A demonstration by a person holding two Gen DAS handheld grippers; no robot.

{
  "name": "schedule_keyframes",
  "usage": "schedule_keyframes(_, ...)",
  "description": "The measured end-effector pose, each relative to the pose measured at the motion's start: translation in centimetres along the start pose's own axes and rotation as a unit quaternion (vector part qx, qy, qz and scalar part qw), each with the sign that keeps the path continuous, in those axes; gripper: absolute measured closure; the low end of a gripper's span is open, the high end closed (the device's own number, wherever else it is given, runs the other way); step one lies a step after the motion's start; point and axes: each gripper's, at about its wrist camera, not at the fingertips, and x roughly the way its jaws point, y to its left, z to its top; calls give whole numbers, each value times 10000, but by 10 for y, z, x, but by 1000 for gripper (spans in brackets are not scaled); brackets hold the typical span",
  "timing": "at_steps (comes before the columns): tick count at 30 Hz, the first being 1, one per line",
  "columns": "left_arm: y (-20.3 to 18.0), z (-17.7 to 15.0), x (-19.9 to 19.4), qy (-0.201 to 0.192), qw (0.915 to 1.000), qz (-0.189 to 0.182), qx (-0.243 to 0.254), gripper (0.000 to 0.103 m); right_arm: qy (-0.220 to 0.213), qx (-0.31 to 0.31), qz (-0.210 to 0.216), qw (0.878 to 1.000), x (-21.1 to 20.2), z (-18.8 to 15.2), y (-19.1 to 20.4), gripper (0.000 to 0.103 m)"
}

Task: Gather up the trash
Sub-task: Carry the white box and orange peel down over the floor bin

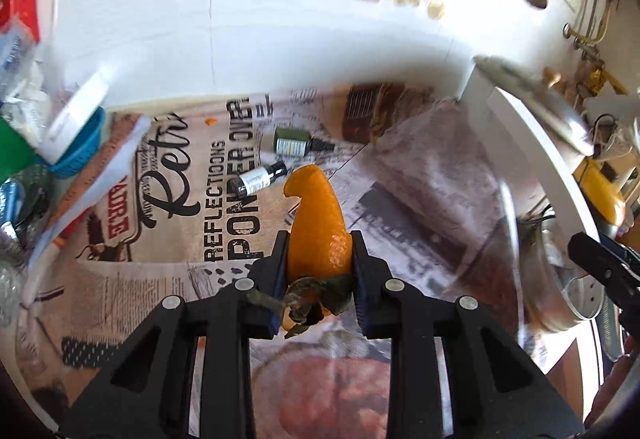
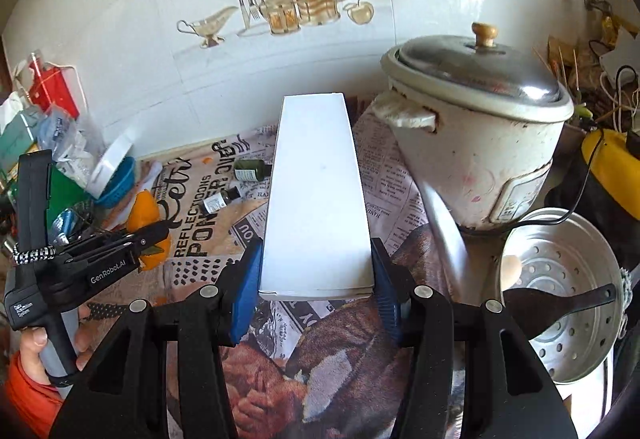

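Observation:
My left gripper (image 1: 319,259) is shut on an orange peel (image 1: 316,215) with a dried green stem, held above the newspaper-covered counter (image 1: 420,199). In the right wrist view the left gripper (image 2: 154,239) and the peel (image 2: 146,213) show at the left. My right gripper (image 2: 316,267) is shut on a long white cardboard box (image 2: 316,195), held up over the counter. Two small dark bottles (image 1: 298,143) (image 1: 260,179) lie on the newspaper; they also show in the right wrist view (image 2: 250,170) (image 2: 219,201).
A white rice cooker (image 2: 480,143) with a metal lid stands at the right. A perforated steamer tray (image 2: 568,287) with a dark spatula lies beside it. A blue basket (image 2: 120,179) and piled packets sit at the left. A tiled wall is behind.

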Motion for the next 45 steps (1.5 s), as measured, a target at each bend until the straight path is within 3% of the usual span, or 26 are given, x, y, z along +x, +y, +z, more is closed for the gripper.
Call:
schedule_keyframes(6, -36, -16, -80, -564, 9983, 131, -90, 76, -410, -380, 321, 9979, -60, -2, -7, 55)
schedule_keyframes(18, -51, -58, -194, -1028, 9945, 131, -135, 76, -808, -509, 658, 9933, -146, -29, 6, 55)
schedule_keyframes(24, -29, -92, -226, -1043, 9944, -29, -133, 76, -843, -339, 485, 9947, -173, -59, 25, 55)
schedule_keyframes(36, 34, -181, -301, -855, 9961, -204, 92, 76, -829, -11, 115, 9965, -229, -141, 107, 55)
schedule_keyframes(45, 60, -228, -319, -399, 9990, -181, -59, 76, -248, -37, 182, 9995, -235, -178, 141, 55)
